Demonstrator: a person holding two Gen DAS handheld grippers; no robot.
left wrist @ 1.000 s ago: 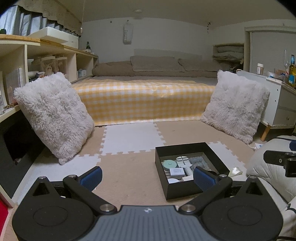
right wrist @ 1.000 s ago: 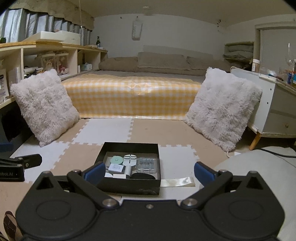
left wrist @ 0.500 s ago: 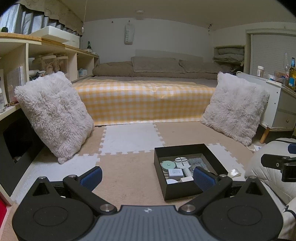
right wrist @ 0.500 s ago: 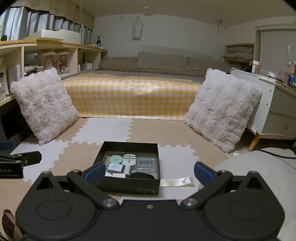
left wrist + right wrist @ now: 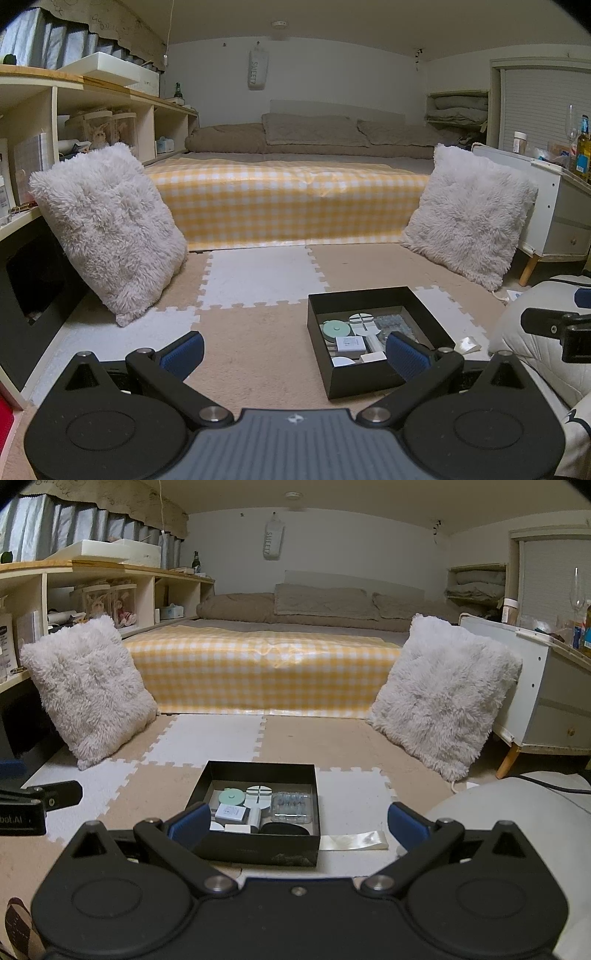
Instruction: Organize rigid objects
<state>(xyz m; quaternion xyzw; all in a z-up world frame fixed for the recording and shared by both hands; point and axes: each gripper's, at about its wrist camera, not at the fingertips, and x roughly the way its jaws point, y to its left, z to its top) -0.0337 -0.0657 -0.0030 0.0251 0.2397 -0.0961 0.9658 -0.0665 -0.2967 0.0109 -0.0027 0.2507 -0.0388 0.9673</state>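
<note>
Both claws hang wide open and empty above the floor mat: the left claw (image 5: 293, 349) to the left of the black box (image 5: 258, 845), the right claw (image 5: 297, 821) squarely before it. I'd come straight down over one piece, clearing the walls. Inside lie a green disc (image 5: 232, 796), a white round piece (image 5: 258, 793), a clear blister pack (image 5: 291, 805) and small white blocks, crowded together.

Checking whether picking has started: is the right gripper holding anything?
No: the right gripper has its jaws wide apart with nothing between them, above the black box.
</note>
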